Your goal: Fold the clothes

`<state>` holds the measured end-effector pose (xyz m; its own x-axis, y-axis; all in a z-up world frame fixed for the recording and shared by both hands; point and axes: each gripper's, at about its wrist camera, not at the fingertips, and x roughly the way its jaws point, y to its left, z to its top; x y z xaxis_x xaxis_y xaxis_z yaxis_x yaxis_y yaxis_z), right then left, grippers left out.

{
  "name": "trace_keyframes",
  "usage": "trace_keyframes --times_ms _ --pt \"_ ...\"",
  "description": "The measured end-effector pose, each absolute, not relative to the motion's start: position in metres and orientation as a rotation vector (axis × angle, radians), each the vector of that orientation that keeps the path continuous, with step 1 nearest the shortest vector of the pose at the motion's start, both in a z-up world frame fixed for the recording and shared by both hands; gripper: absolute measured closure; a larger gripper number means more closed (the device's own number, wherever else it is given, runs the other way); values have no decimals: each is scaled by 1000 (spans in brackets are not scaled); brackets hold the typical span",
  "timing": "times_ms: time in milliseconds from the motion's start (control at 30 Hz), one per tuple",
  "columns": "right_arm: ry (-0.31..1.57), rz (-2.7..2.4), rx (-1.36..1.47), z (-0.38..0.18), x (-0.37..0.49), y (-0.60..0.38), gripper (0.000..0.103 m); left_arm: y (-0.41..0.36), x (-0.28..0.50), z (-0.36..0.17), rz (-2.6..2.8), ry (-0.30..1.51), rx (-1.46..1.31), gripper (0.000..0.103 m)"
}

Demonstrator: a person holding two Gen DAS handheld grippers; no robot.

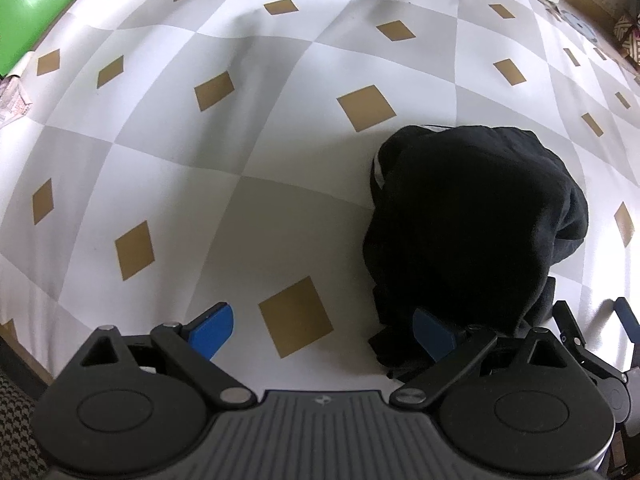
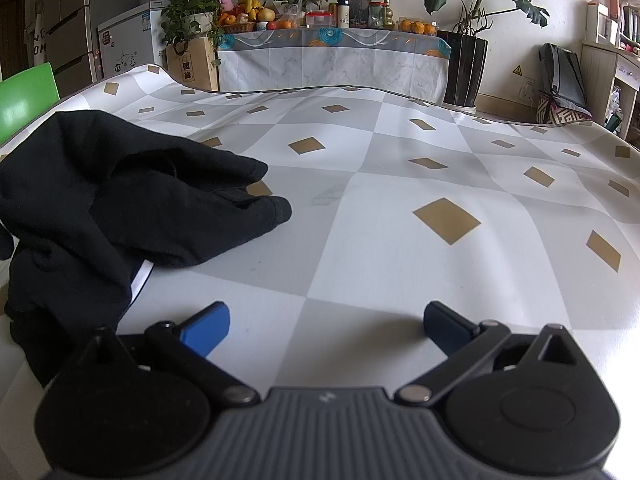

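Note:
A black garment (image 1: 472,220) lies bunched in a heap on the checked tablecloth (image 1: 240,208), with a white stripe showing at its left edge. My left gripper (image 1: 324,330) is open just above the cloth, its right finger (image 1: 434,332) touching the garment's near edge and its left finger (image 1: 212,330) over bare cloth. In the right wrist view the same garment (image 2: 120,204) sprawls at the left, a sleeve end pointing right. My right gripper (image 2: 326,328) is open over bare tablecloth (image 2: 400,240), to the right of the garment, holding nothing. Part of the right gripper (image 1: 592,340) shows at the left wrist view's right edge.
A green chair (image 2: 28,96) stands at the table's left side. Beyond the far table edge are a fridge (image 2: 76,20), a side table with fruit and jars (image 2: 332,52), potted plants (image 2: 464,64) and a bag by shelves (image 2: 560,80).

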<state>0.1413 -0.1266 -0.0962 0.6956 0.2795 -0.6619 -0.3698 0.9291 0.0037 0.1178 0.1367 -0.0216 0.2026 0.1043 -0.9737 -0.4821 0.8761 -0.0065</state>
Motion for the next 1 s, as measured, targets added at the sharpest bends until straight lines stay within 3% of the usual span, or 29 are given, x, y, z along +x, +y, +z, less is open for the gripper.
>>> trace_keyframes --times_ms 133,367,700,1000 --pt "744 348 -131 -94 141 -124 0 136 119 -22 415 1314 -327 6" --pt "986 286 -104 -67 161 -111 5 149 118 -21 485 1301 -361 6" --pt "932 402 53 8 160 -97 5 140 121 -27 482 1312 -336 6" --pt "950 500 274 3 195 -74 8 131 121 -36 468 1325 -292 6"
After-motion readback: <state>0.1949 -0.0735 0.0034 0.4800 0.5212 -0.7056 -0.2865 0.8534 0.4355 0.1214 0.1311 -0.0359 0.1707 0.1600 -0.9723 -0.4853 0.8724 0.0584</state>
